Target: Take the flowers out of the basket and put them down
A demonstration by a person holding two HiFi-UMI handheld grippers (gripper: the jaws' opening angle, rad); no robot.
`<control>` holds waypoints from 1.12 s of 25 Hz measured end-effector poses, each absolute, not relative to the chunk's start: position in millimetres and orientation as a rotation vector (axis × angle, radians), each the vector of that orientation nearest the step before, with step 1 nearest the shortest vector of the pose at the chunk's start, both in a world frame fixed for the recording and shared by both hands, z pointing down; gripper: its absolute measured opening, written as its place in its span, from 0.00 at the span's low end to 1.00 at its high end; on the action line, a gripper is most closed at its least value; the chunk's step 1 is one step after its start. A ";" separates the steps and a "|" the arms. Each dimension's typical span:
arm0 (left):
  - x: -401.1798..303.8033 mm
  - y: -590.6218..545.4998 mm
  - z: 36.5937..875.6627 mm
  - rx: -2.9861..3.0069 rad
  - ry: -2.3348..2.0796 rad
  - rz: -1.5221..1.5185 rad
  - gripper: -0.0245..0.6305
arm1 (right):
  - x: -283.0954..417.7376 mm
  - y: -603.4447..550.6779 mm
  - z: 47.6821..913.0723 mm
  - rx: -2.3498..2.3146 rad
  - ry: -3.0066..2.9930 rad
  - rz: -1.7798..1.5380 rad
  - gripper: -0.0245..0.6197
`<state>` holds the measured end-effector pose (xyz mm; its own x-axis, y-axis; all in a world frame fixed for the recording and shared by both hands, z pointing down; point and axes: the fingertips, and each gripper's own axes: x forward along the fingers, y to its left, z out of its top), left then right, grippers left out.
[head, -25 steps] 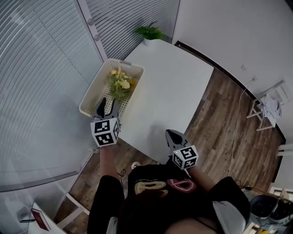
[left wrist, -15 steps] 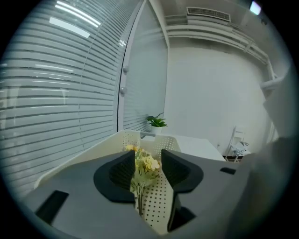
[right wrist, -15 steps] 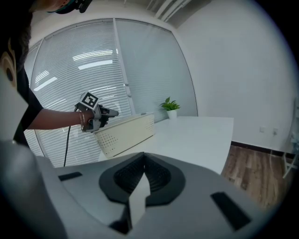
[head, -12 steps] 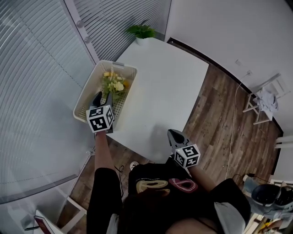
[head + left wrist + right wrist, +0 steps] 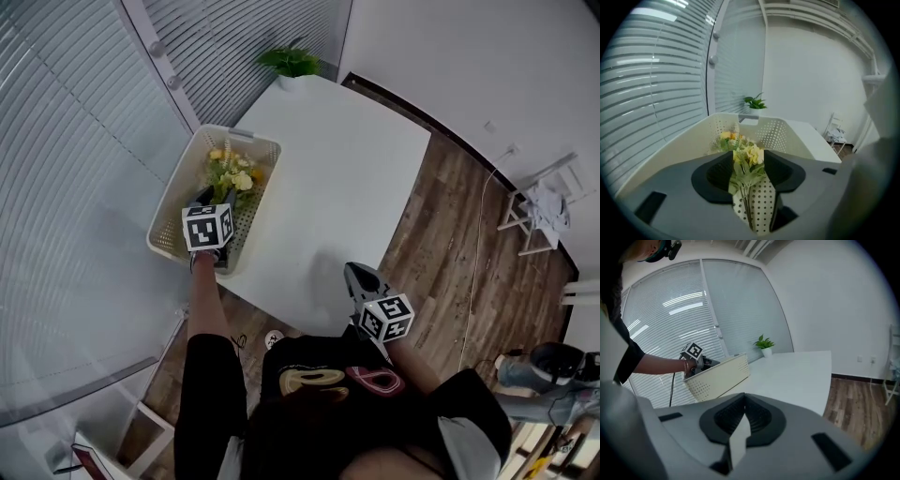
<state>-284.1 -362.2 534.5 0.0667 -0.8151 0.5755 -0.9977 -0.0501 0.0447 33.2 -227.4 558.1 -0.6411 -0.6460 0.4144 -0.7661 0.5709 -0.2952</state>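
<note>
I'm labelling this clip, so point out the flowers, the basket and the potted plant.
flowers [image 5: 749, 153]: left gripper view, on the yellow bloom.
basket [image 5: 176, 192]: head view, on its left wall.
potted plant [image 5: 291, 62]: head view, on the green leaves.

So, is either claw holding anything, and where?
Nothing yet: left gripper is opening its jaws around the stems of the flowers in the basket; right gripper is shut, empty.

A: Status, grey cube-topped left gripper?
B: Arm stretched far left; jaws opening, dotted paper-wrapped yellow bouquet between them.
A: Matching right gripper?
B: Near right, close to body; jaws together, empty.
</note>
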 end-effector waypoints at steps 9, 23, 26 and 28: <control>-293.0 -363.9 592.1 1.749 -1.755 0.629 0.37 | 39.0 -244.0 554.6 1.203 -2.535 0.688 0.05; -293.8 -356.6 645.2 1.603 -1.671 0.663 0.40 | 34.0 -250.3 564.6 1.180 -2.500 0.696 0.05; -294.0 -351.9 657.3 1.557 -1.657 0.679 0.41 | 32.7 -252.0 565.2 1.177 -2.500 0.696 0.05; -294.6 -351.1 658.7 1.552 -1.665 0.691 0.40 | 31.5 -252.0 565.1 1.173 -2.501 0.695 0.05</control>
